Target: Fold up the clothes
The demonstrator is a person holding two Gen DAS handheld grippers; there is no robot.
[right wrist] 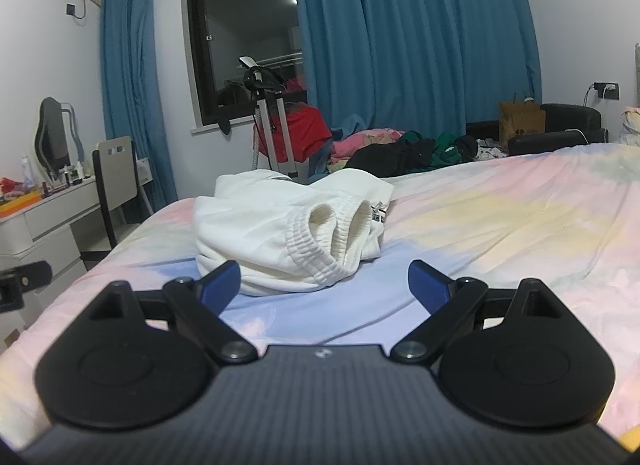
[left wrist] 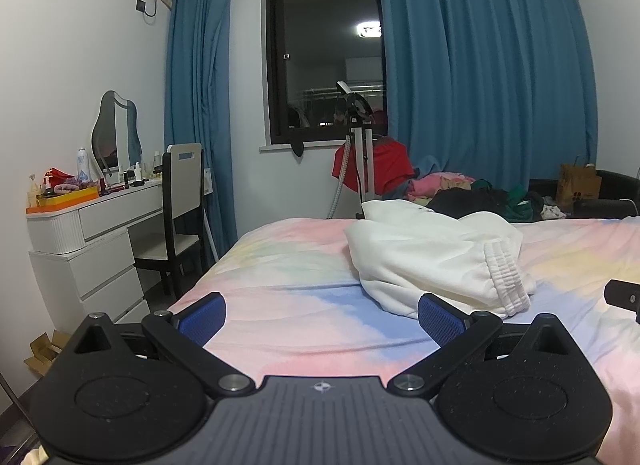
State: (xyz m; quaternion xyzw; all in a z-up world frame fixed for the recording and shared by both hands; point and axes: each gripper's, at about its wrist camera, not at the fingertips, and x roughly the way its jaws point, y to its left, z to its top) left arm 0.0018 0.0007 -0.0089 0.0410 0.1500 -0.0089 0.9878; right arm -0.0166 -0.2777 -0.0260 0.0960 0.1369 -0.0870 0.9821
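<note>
A white garment [left wrist: 432,257] with a ribbed elastic waistband [left wrist: 506,277] lies bunched on the pastel bedsheet [left wrist: 296,289]. My left gripper [left wrist: 320,317] hovers low over the sheet just short of it, open, with nothing between its blue pads [left wrist: 438,319]. In the right wrist view the same white garment [right wrist: 280,233] sits straight ahead, its waistband [right wrist: 316,253] facing me. My right gripper [right wrist: 326,285] is open and empty, its left pad [right wrist: 222,285] close to the garment's near edge.
A pile of mixed clothes [right wrist: 400,149] lies at the far side of the bed, beside a brown paper bag [right wrist: 522,121] and a black seat [right wrist: 568,125]. A garment steamer stand [left wrist: 362,145], a white dressing table [left wrist: 88,225] and a chair [left wrist: 180,201] stand to the left.
</note>
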